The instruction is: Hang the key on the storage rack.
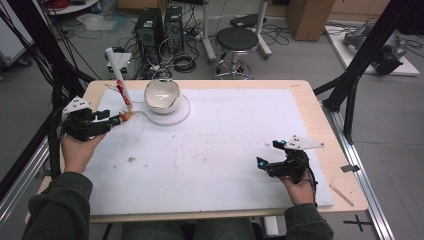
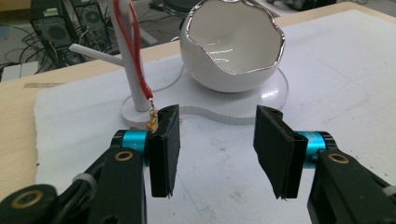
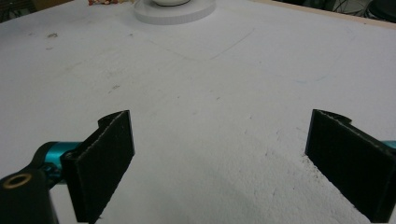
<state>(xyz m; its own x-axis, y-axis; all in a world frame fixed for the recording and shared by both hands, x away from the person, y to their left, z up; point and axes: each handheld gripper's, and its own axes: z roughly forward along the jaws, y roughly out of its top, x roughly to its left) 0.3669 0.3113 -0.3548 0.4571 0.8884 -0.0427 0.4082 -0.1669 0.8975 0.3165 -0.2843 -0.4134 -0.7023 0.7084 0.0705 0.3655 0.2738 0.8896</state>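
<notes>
A white egg-shaped bowl (image 1: pixel 162 94) (image 2: pixel 236 46) with a silver rim stands on a flat white base (image 1: pixel 181 114) (image 2: pixel 243 112) at the board's far left. Beside it rises a slanted white post (image 1: pixel 118 70) (image 2: pixel 130 70) with a red cord (image 1: pixel 122 92) (image 2: pixel 136 56) hanging from it; the cord's gold end (image 2: pixel 152 115) lies by my left jaw. My left gripper (image 1: pixel 114 118) (image 2: pixel 219 149) is open, just short of the base, with nothing between its jaws. My right gripper (image 1: pixel 269 153) (image 3: pixel 219 163) is open over bare board at the near right.
A white foam board (image 1: pixel 220 145) (image 3: pixel 210 70) covers most of the wooden table (image 1: pixel 320 115). A small wooden stick (image 1: pixel 341 195) lies at the table's right edge. Behind the table stand a black stool (image 1: pixel 236 42), computer towers (image 1: pixel 150 27) and cables.
</notes>
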